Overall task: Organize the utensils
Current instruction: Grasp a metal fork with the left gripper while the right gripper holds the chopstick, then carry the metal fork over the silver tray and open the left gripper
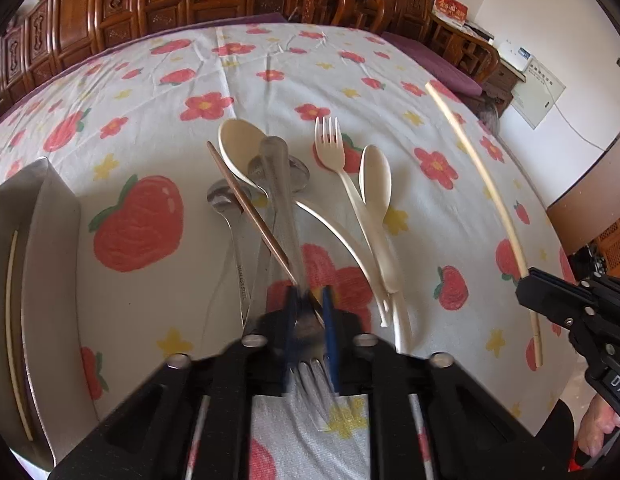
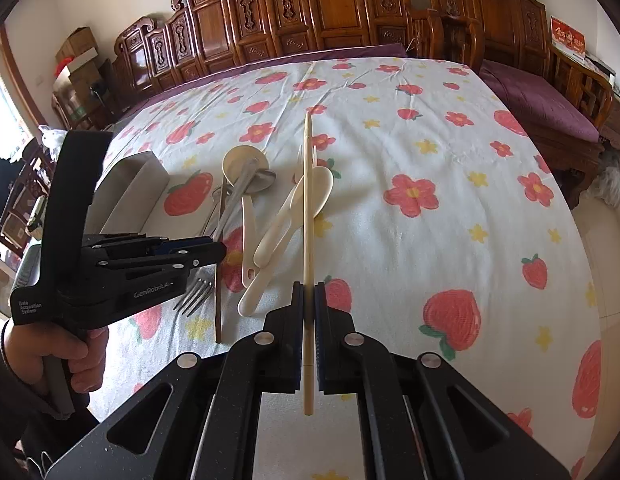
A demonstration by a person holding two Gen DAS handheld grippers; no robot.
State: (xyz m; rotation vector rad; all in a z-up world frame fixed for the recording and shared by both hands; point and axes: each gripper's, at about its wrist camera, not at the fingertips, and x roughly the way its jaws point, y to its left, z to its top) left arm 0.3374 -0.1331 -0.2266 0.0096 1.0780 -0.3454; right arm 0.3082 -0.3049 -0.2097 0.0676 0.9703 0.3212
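Left wrist view: the left gripper (image 1: pixel 308 312) is clamped on a steel fork (image 1: pixel 286 216), the pads pressing its neck, the tines pointing back toward the camera at 6 o'clock and the handle running out toward 12 o'clock. The fork is blurred. Beneath it lies the utensil pile: a cream spoon (image 1: pixel 240 148) and a brown chopstick (image 1: pixel 250 208) at 11 o'clock of the jaws, a steel spoon (image 1: pixel 224 200) beside them, a cream fork (image 1: pixel 329 140) and a second cream spoon (image 1: pixel 375 178) at 1 o'clock. A grey tray (image 1: pixel 50 240) stands at 9 o'clock, holding a pale chopstick (image 1: pixel 12 320) along its inner wall.

Right wrist view: the right gripper (image 2: pixel 308 320) is closed on a cream chopstick (image 2: pixel 308 220), which passes straight through the jaws from 6 to 12 o'clock, raised above the cloth. The left gripper (image 2: pixel 218 250), held in a hand (image 2: pixel 70 356), sits at 9 o'clock, near the pile.

The flowered tablecloth (image 2: pixel 449 152) is bare from 1 to 4 o'clock; its edge falls away at 3 o'clock toward a tiled floor (image 2: pixel 605 240). A carved wooden screen (image 2: pixel 329 12) closes the far side at 12 o'clock.
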